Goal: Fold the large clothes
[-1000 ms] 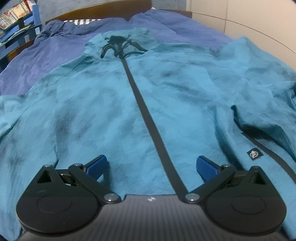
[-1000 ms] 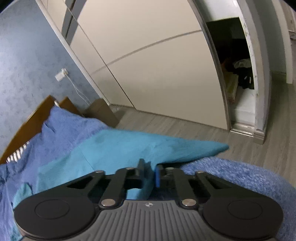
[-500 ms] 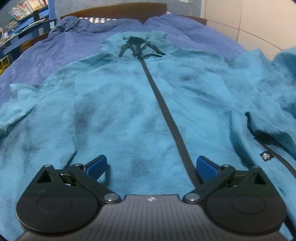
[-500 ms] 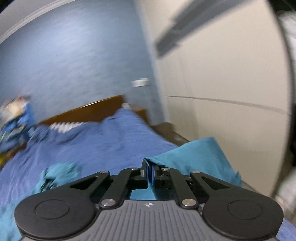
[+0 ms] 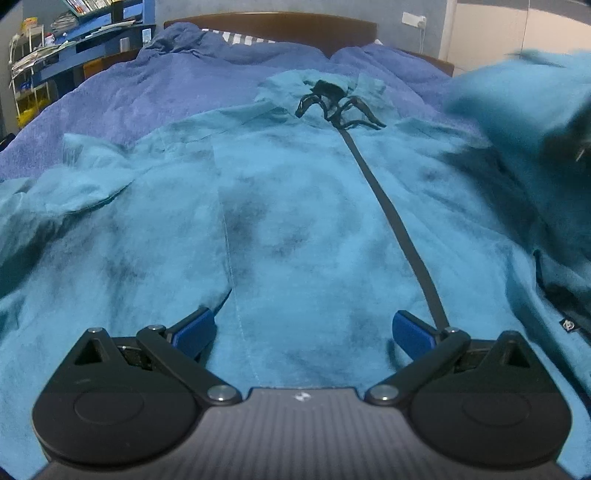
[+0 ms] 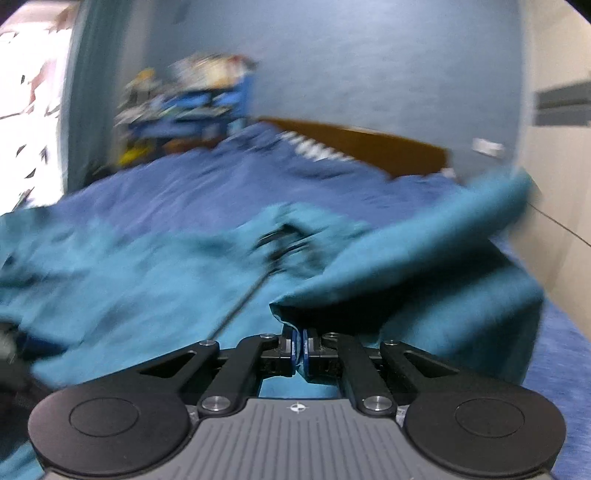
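Since a second ago, the right claw (image 6: 298,349) has swung from facing the wardrobe and floor to facing across the bed, carrying a sleeve (image 6: 424,254) of the teal jacket over the garment's front. Its jaws are pressed together on the sleeve's edge, and the cloth rises from the pads and stretches up and to the right in a blurred band. Beneath that raised sleeve, the teal jacket (image 6: 147,273) lies spread face up on the blue bedspread (image 6: 192,181), with its dark zipper (image 6: 240,302) running away toward the collar.

Meanwhile the left claw (image 5: 301,330) has drifted sideways, so the zipper (image 5: 399,229) now sits toward its right finger rather than at centre. Its jaws stand wide apart, with only flat jacket fabric (image 5: 295,229) below and nothing gripped. Black drawstrings (image 5: 332,105) curl at the collar at the far end of the zipper. At the right edge of this view, the lifted sleeve (image 5: 517,103) shows as a blurred teal mass. A small round logo patch (image 5: 567,325) sits near the lower right hem. Beyond the jacket come the wooden headboard (image 5: 273,27) and blue shelves (image 5: 92,40) at the upper left.
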